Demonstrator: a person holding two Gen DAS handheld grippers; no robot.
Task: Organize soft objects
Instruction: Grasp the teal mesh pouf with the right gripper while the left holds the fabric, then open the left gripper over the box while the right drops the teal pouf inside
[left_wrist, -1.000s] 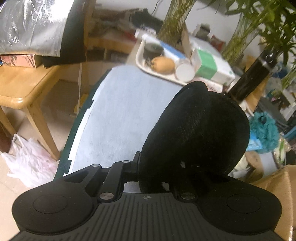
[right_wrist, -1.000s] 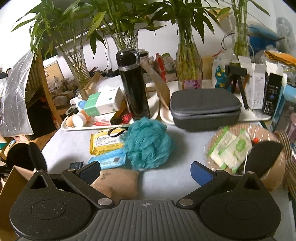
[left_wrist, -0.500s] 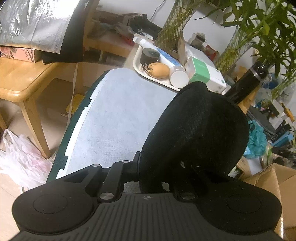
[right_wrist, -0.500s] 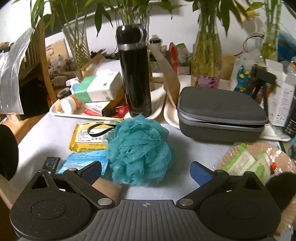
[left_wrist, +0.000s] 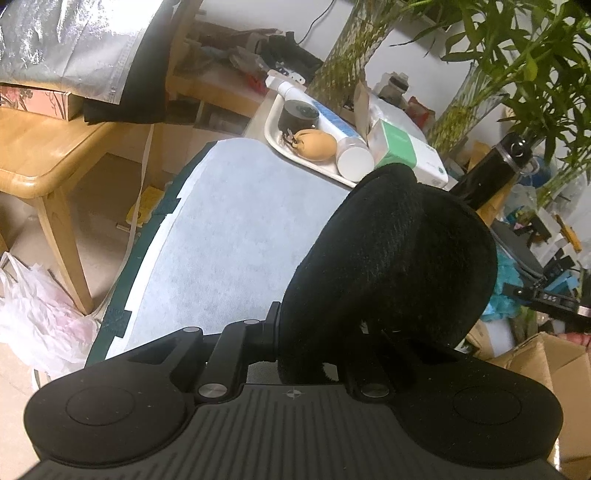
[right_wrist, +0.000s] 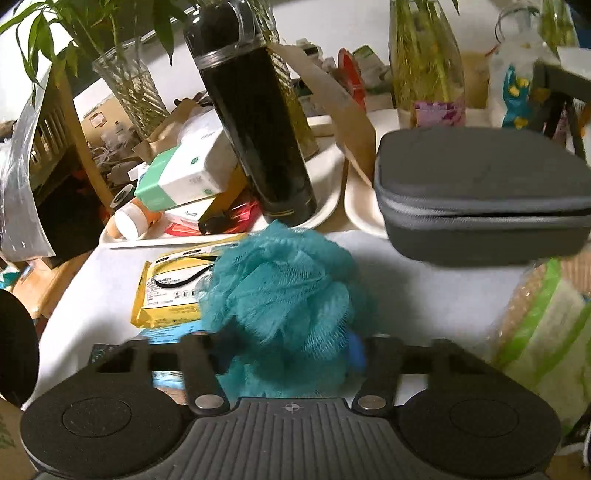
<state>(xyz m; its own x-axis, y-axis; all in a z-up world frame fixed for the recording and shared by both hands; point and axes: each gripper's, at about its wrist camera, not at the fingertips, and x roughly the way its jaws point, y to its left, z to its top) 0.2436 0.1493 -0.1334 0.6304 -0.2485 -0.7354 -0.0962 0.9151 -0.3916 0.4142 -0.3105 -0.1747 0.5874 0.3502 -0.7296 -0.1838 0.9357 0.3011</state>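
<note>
My left gripper (left_wrist: 314, 354) is shut on a black plush pad (left_wrist: 391, 258), held up over the light blue table cover (left_wrist: 236, 236); the pad hides the fingertips. The same pad shows at the left edge of the right wrist view (right_wrist: 14, 343). A teal mesh bath pouf (right_wrist: 284, 288) lies on the cover in front of the black flask. My right gripper (right_wrist: 288, 350) is low around the pouf's near side and its jaws are closing. The mesh fills the gap between them and bulges over the blue pad (right_wrist: 356, 349) of the right finger.
A black flask (right_wrist: 258, 122) stands on a white tray (right_wrist: 325, 206) with a green-and-white box (right_wrist: 184, 177). A grey zip case (right_wrist: 480, 192) sits right of the pouf, a yellow wipes pack (right_wrist: 170, 291) left of it. Green-white packets (right_wrist: 543, 332), a cardboard box (left_wrist: 554, 362) and a wooden table (left_wrist: 44, 147) lie around.
My right gripper has moved forward and down onto the teal pouf, and its wide jaws have closed in around it. The left gripper keeps the black pad and has barely moved.
</note>
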